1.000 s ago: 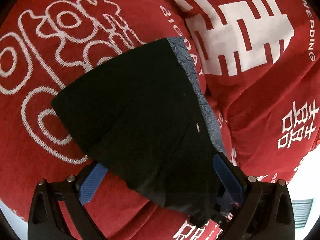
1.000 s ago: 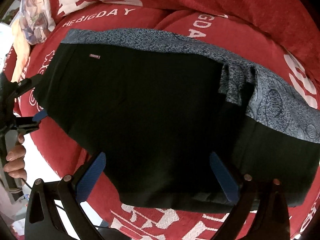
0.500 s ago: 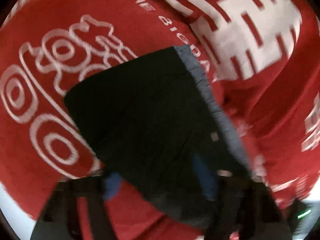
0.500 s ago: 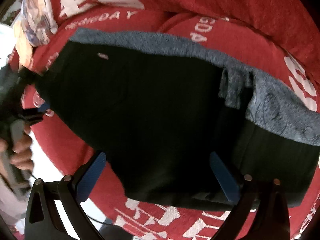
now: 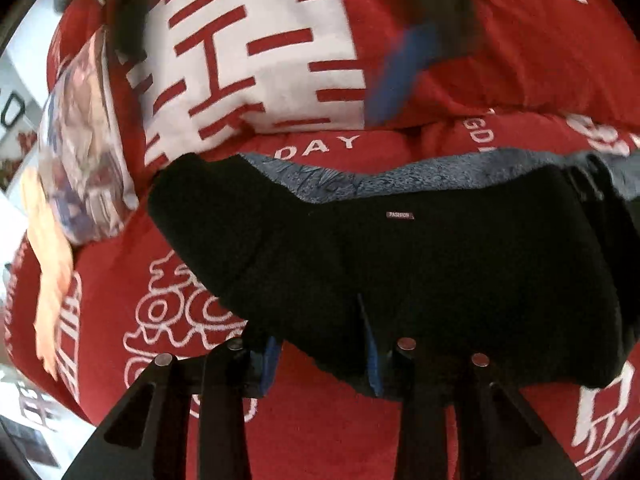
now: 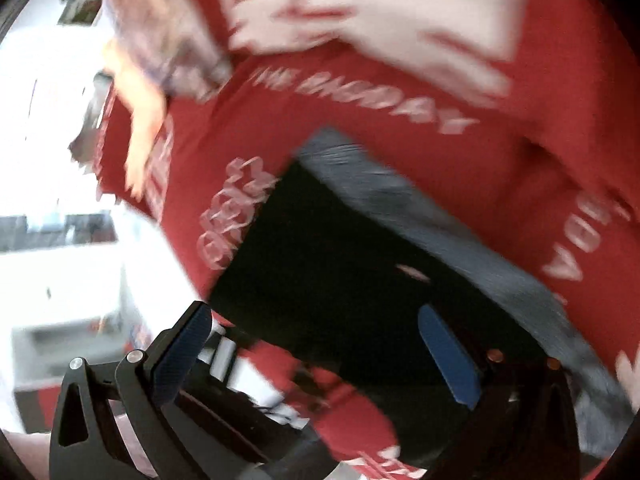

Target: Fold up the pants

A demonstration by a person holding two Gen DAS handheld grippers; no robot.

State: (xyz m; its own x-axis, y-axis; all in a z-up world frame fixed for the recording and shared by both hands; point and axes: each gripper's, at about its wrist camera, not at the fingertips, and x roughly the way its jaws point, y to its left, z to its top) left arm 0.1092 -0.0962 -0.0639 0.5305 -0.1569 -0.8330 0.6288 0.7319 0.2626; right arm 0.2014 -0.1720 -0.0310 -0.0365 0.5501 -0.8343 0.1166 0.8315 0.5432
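A: Where do we log the pants (image 5: 420,272)?

B: Black pants, folded, lying on the red bedspread (image 5: 320,432) w/ white lettering, grey patterned waistband (image 5: 400,176) along the far edge. Small label on the black cloth reads FASHION. White-and-red pillow (image 5: 256,56) sits just beyond.

A: Left tool (image 5: 320,356)?

B: Jaws closing; blue pads narrow apart, near hem of the pants between them. We see the cloth bunched there, so we log it as gripped.

A: Right tool (image 6: 320,360)?

B: Right wrist view is badly blurred. Jaws stand wide, blue pads well apart, nothing pinched. One pad sits over the black cloth, the other off the bed edge. In the left wrist view we note a blurred blue pad over the pillow area.
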